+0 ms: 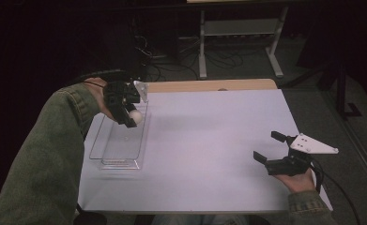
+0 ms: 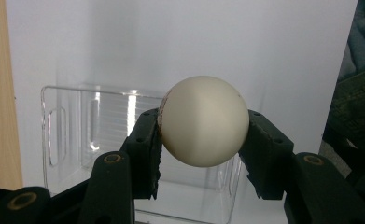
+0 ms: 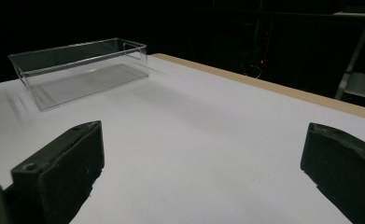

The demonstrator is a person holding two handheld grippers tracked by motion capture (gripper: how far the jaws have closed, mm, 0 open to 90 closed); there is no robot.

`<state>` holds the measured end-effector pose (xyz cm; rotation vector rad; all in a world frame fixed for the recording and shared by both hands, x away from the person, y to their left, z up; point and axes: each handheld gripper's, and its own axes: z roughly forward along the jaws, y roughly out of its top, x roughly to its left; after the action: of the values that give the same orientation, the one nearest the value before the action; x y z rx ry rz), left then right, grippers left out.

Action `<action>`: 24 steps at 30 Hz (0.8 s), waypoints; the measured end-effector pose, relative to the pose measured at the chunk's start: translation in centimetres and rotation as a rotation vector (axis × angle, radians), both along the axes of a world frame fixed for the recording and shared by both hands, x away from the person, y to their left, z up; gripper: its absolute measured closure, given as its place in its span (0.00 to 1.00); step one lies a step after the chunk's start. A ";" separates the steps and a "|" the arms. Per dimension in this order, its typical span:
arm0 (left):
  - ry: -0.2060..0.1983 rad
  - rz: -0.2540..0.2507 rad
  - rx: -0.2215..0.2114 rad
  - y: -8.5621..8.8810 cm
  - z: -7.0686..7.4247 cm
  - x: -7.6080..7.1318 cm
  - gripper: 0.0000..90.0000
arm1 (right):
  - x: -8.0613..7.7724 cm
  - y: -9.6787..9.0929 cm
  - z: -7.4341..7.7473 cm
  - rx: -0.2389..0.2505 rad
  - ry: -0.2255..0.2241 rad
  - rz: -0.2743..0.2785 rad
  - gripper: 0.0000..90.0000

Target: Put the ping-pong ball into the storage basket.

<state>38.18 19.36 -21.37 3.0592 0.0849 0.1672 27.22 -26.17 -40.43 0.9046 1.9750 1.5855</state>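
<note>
White tabletop (image 1: 209,154) with a wooden strip along its far edge carries a clear plastic bin (image 1: 120,140) near the left edge. Above the bin's far end, the left gripper (image 1: 133,116) clenches a white ball (image 2: 202,120) between its two black jaws, holding it clear of the bin. Near the right edge, well apart from the bin, the right gripper (image 1: 270,146) rests in a hand with its jaws spread wide, grasping nothing.
</note>
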 end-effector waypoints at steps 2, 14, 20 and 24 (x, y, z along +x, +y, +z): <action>-0.002 -0.001 0.005 0.2 -0.1 0.0 0.57 | 0.0 0.1 0.0 -0.002 0.001 0.000 0.00; -0.002 0.027 0.027 1.0 -0.8 0.4 0.57 | 0.0 0.0 0.0 -0.006 -0.002 -0.002 0.00; 0.006 0.041 0.041 1.9 -1.5 0.6 0.57 | 0.0 -0.1 0.0 -0.006 -0.002 -0.001 0.00; 0.012 0.042 0.047 2.3 -1.9 0.6 0.57 | 0.0 0.0 0.0 -0.009 -0.003 0.000 0.00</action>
<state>38.79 21.71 -23.30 3.1073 0.1479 0.1558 27.26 -26.18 -40.44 0.8982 1.9784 1.5762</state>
